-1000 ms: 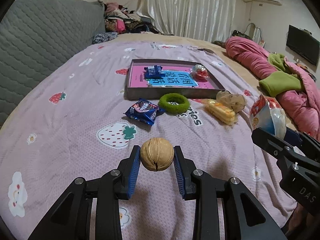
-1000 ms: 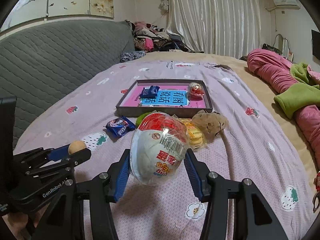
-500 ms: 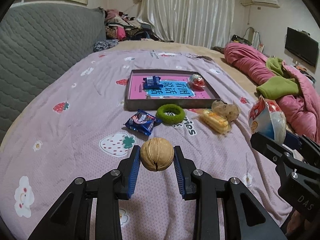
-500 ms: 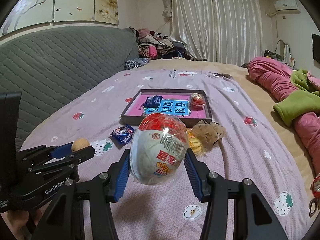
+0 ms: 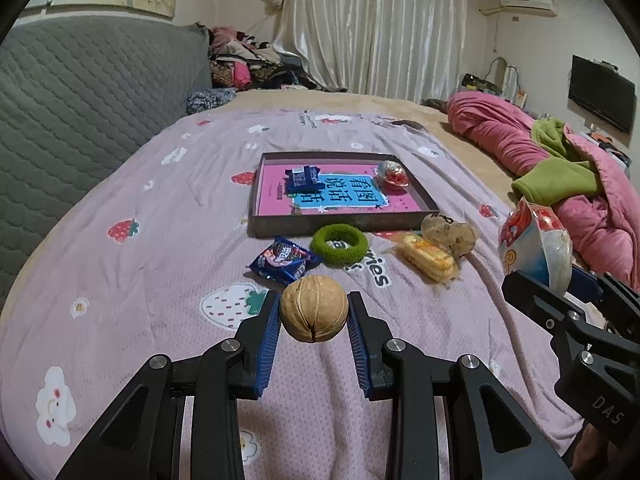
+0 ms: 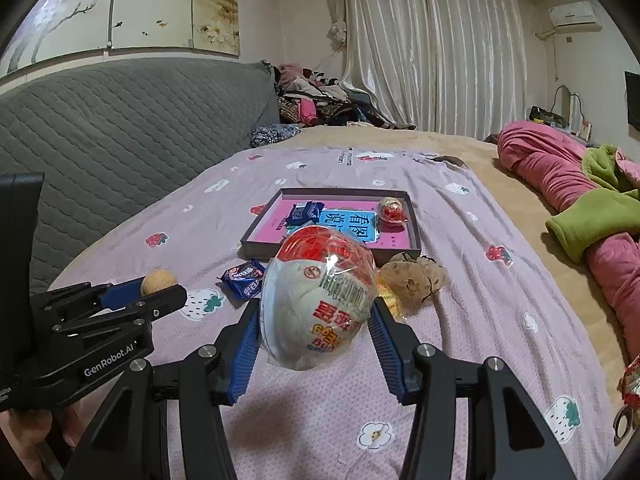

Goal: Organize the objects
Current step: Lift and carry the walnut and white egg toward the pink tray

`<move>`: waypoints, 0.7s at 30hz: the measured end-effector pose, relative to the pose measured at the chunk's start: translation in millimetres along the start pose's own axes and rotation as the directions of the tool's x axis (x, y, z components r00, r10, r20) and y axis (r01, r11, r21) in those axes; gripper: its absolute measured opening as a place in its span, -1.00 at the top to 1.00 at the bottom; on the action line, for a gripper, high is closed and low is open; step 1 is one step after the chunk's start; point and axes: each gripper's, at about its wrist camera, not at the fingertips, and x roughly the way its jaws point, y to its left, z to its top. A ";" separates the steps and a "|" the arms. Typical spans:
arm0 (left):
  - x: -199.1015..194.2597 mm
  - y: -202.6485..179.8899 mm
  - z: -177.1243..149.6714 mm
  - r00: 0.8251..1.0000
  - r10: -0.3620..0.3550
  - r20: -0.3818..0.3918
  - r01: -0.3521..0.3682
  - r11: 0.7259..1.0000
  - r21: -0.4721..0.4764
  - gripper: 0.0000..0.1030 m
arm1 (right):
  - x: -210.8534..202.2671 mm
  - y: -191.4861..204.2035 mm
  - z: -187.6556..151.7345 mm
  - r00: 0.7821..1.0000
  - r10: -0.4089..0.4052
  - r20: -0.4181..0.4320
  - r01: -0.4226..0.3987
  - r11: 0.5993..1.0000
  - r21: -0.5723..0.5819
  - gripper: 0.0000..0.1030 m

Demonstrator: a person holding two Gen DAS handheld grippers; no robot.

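While my left gripper (image 5: 313,320) pinched a walnut (image 5: 313,308), my right gripper (image 6: 316,320) clamped a wrapped egg (image 6: 318,296) above the bedspread (image 5: 140,272).

Each fisheye camera sat just behind its own fingers, looking forward and somewhat down across the bed (image 5: 168,216). Both faced the tray (image 5: 340,222) (image 6: 256,246) and curtains (image 5: 380,28), sharing them. Each view caught the other gripper at its edge, probably close alongside.
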 end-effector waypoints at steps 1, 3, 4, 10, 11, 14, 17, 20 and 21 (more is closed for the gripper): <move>-0.1 -0.5 1.2 1.000 0.002 0.001 -0.002 1.000 0.001 0.35 | 0.2 -1.0 0.9 1.000 0.000 0.001 0.000 1.000 -0.001 -0.03; 0.5 -0.6 4.3 1.000 0.003 0.005 -0.003 1.000 0.005 0.35 | 0.6 -3.2 3.4 1.000 -0.003 0.004 0.003 1.000 -0.002 -0.03; 1.2 -0.1 5.9 1.000 0.002 0.004 -0.002 1.000 0.005 0.35 | 1.0 -4.5 5.1 1.000 -0.005 0.006 0.005 1.000 -0.003 -0.03; 9.9 1.0 14.2 1.000 0.001 -0.002 -0.001 1.000 0.015 0.35 | 1.6 -9.1 19.1 1.000 -0.019 0.018 0.020 0.999 -0.026 -0.03; 11.8 1.2 16.3 1.000 0.002 -0.002 -0.002 1.000 0.018 0.35 | 1.2 -9.2 22.7 0.999 -0.023 0.023 0.024 0.999 -0.031 -0.03; 15.8 0.4 23.0 1.000 0.003 0.000 -0.003 1.000 0.022 0.35 | 1.0 -10.5 33.2 0.999 -0.030 0.039 0.032 0.998 -0.051 -0.03; 17.7 0.0 32.8 1.000 0.005 0.009 -0.005 1.000 0.026 0.35 | 1.6 -12.6 43.8 0.998 -0.030 0.051 0.034 0.998 -0.059 -0.03; 18.9 0.0 43.2 1.000 0.004 0.017 -0.004 1.000 0.031 0.35 | 2.6 -14.0 55.1 0.997 -0.036 0.065 0.041 0.996 -0.076 -0.03; 20.2 0.0 47.4 1.000 0.006 0.019 -0.006 0.999 0.033 0.35 | 3.0 -14.6 59.4 0.997 -0.036 0.070 0.042 0.996 -0.078 -0.03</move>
